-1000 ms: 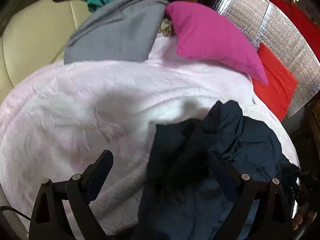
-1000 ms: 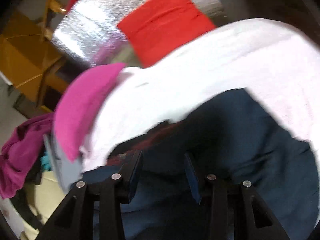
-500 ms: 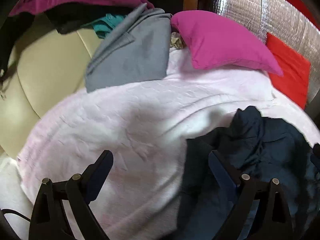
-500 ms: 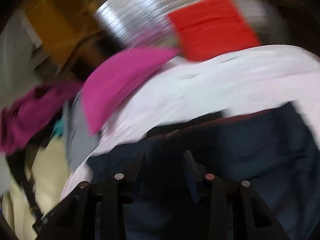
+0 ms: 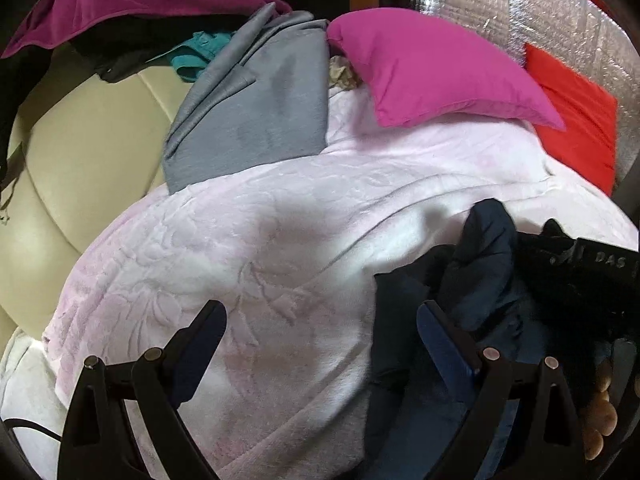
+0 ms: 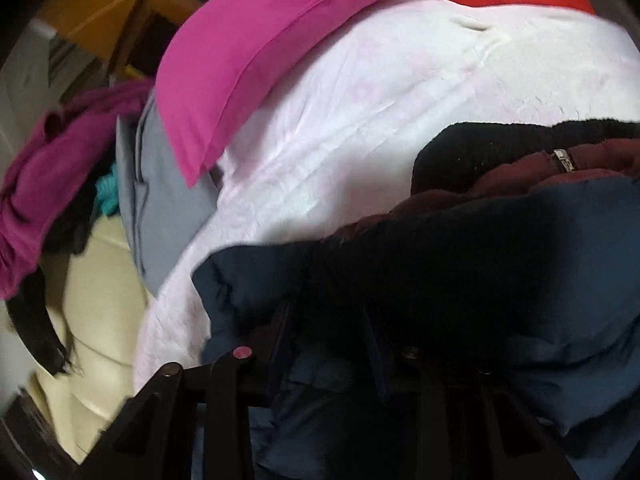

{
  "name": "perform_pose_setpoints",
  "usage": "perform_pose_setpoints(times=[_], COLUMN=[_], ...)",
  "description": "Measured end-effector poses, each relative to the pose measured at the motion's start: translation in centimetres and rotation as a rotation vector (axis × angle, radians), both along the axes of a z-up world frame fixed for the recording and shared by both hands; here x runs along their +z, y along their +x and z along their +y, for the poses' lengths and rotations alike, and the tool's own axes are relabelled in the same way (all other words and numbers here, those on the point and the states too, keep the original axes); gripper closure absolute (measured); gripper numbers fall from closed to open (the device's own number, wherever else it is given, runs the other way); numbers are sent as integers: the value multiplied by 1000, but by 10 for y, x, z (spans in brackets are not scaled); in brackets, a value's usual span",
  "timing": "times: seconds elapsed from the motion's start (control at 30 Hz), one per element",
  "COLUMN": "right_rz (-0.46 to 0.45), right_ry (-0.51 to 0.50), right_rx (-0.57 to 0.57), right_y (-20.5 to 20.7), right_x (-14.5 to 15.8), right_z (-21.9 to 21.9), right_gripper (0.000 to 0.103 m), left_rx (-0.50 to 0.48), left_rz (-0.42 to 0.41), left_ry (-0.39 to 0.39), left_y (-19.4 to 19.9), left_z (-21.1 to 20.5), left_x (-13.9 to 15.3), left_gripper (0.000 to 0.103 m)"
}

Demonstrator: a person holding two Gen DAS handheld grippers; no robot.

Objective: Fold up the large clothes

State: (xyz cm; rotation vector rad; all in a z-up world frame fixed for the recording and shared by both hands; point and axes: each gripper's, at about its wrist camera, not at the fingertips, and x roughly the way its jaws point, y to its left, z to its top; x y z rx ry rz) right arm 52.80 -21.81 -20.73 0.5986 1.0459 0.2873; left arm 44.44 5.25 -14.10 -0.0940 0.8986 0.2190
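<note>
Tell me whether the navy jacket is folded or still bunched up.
Bunched up. The navy jacket lies in a crumpled heap on the pink blanket, with irregular creases and no flat, squared edges.

I see open pale pink blanket left of the navy garment. Far edge is blocked by the magenta pillow and grey garment.

One pink pillow, one red cushion, two tools.
</note>
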Motion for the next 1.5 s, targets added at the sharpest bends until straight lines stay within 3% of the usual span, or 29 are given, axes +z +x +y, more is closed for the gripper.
perform_pose_setpoints(times=[0.13, 0.23, 0.33, 0.5, 0.57, 0.63, 0.77, 0.87, 0.97, 1.07, 1.27, 1.4, 1.43, 1.47, 1.5], right_rz=[-83, -156, -212, -165, -87, -13, -110, -171, -198, -161, -59, -12, -11, -13, -21], right_ry=[36, -18, -116, -247, -292, -236, -173, -130, -108, -76, -12, -39, -42, -54, -72], right_rx=[-31, -101, -211, -372, -414, -401, -385, -396, -452, -455, -443, -433, -434, -433, -407], right_y=[-22, -48, -80, -108, -112, -114, -148, -181, -209, -230, -238, -232, -234, -231, -228], right_x=[22, 46, 67, 63, 44, 21, 34, 49, 60, 56, 22, 7, 5, 6, 11], right_z=[-24, -61, -113, -183, -205, -218, -223, -232, -249, -265, -278, -276, -273, -270, -263], right_gripper=[64, 56, 56, 56, 55, 54, 52, 35, 26, 22, 22, 21, 24, 40, 49], left_rx=[-40, -61, -85, -69, -72, -86, -100, -137, -200, -255, -220, -194, -192, -193, -193], left_rz=[-26, -65, -70, 31, 98, 138, 126, 85, 81, 119, 180, 228, 228, 222, 217], left_ry=[-29, -56, -83, -3, 34, 40, 43, 16, -24, -104, -285, -298, -308, -310, -303], left_y=[-4, -10, -12, -3, 4, 6, -4, -18, -27, -30, -33, -30, -29, -28, -27], left_z=[-6, -12, -19, -29, -33, -34, -33, -32, -32, -27, -7, -7, -7, -7, -7], left_x=[6, 13, 15, 0, -14, -24, -13, 1, 6, 2, -14, -28, -32, -34, -35], left_gripper=[7, 7, 7, 7, 7, 7, 7, 7, 7, 7, 7, 7, 7, 7, 7])
